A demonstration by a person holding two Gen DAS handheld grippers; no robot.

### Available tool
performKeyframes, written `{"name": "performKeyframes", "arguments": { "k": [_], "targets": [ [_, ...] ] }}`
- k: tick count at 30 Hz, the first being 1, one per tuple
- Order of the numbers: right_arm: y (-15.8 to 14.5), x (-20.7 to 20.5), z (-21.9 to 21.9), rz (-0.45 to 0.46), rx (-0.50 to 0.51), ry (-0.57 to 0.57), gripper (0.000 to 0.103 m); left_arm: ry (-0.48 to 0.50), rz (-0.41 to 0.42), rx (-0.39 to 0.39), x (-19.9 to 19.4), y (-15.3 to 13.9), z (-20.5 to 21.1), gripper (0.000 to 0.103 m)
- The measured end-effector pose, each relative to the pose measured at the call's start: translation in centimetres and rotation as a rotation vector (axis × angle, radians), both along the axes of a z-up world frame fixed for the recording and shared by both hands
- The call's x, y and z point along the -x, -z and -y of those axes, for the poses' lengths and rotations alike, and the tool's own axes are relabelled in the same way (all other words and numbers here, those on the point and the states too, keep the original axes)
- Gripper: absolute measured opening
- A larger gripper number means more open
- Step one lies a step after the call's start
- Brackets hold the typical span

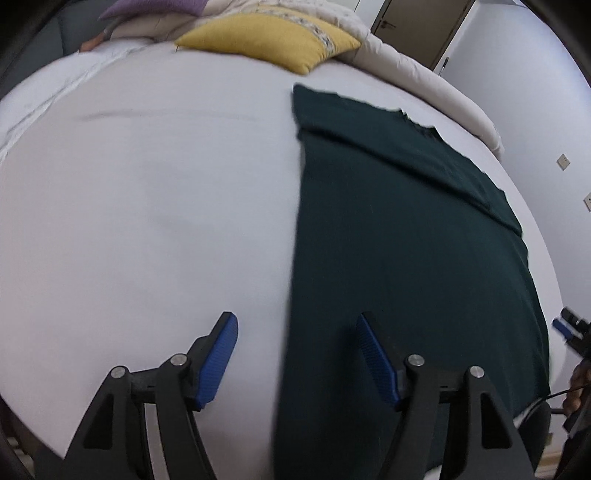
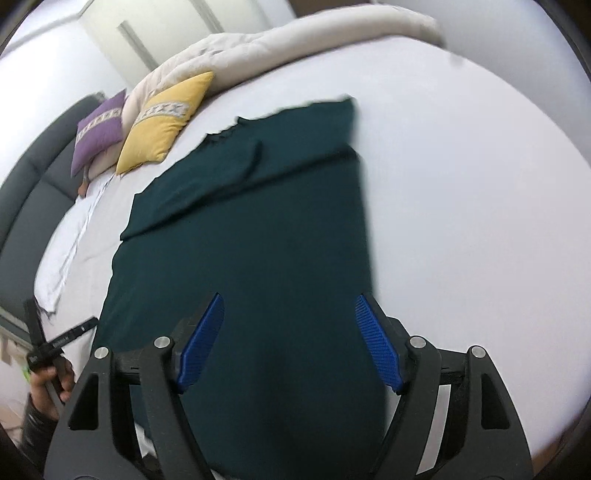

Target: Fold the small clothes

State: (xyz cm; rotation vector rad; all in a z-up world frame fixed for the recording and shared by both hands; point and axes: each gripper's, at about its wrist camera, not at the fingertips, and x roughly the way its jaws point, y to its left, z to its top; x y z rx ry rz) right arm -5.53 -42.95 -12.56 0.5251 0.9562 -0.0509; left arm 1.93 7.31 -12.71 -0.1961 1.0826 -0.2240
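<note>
A dark green garment [image 1: 399, 240] lies flat on the white bed sheet [image 1: 147, 203], folded into a long strip with a sleeve folded across its far end. It also shows in the right wrist view [image 2: 266, 229]. My left gripper [image 1: 295, 354] is open and empty, above the garment's near left edge. My right gripper [image 2: 290, 339] is open and empty, above the garment's near end. The right gripper's tip [image 1: 570, 328] shows at the right edge of the left wrist view. The left gripper [image 2: 55, 347], held by a hand, shows at the left of the right wrist view.
A yellow cushion [image 1: 269, 40] and a purple cushion [image 2: 98, 131] lie at the bed's far end beside a bunched cream duvet [image 2: 280, 51]. A dark headboard [image 2: 33, 177] stands on the left. A door [image 1: 417, 26] and a white wall [image 1: 535, 110] are beyond the bed.
</note>
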Motion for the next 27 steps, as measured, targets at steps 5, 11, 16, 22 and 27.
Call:
{"name": "performKeyframes", "arguments": {
  "k": [5,11,16,22,27],
  "targets": [
    [2.9,6.1,1.5,-0.066,-0.070,0.054,0.070,0.017,-0.030,0.009,2.0,0.4,-0.1,0.072],
    [3.5,9.4,1.9,-0.043,-0.153,0.067,0.063,0.024,-0.052,0.016,2.4,0.5,-0.2,0.072],
    [4.1,10.4,1.4,-0.061,-0.202,0.049,0.051,0.025,-0.066,0.049,2.7,0.6,-0.7,0.072],
    [5.3,11.3,1.9,-0.058,-0.312,0.074,0.032,0.038,-0.096,0.114,3.3,0.7,-1.6,0.069],
    [6.1,11.3,2.1,-0.066,-0.345,0.080,0.009,0.019,-0.127,0.137,3.4,0.8,-2.5,0.053]
  ]
}}
